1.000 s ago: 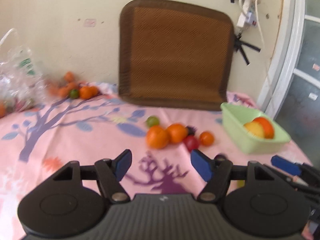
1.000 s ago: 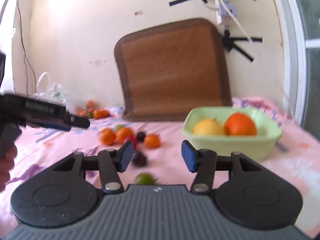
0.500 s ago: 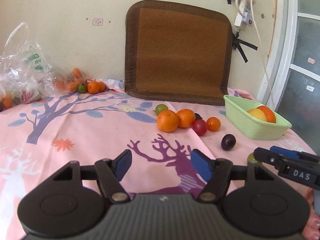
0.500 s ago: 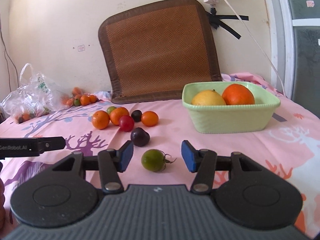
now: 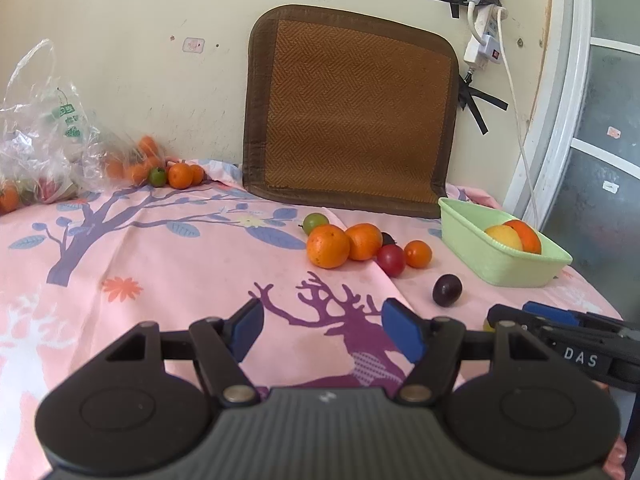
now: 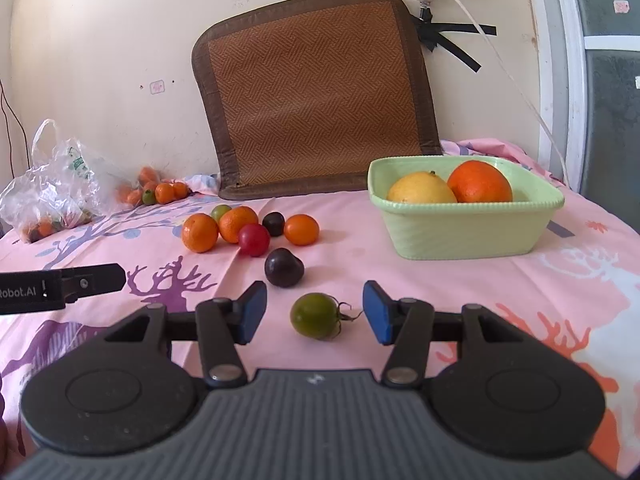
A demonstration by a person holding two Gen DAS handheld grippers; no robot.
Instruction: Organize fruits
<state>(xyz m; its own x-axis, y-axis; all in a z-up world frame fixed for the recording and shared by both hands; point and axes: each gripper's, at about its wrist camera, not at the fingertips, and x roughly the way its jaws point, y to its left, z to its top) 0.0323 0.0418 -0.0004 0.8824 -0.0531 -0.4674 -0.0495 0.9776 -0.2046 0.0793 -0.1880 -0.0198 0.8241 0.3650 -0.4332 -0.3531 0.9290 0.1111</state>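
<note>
- Right tongs (image 6: 314, 316) released, straddling green tomato (image 6: 315, 316) without touching.
- Left tongs (image 5: 322, 330) released, empty, above pink cloth (image 5: 180, 264).
- Green bowl (image 6: 472, 236) with two fruits toward far right corner.

A matt printed cloth (image 6: 500, 280) covers the surface, the green bowl (image 6: 468, 232) looks like smooth plastic, the mat (image 6: 316, 92) is rough woven fibre, the bag (image 6: 60, 192) is crinkled glossy film, and the green tomato (image 6: 314, 315) shines smooth.

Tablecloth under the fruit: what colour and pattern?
Pink tablecloth with purple tree and deer prints; clearest in the left wrist view.
</note>
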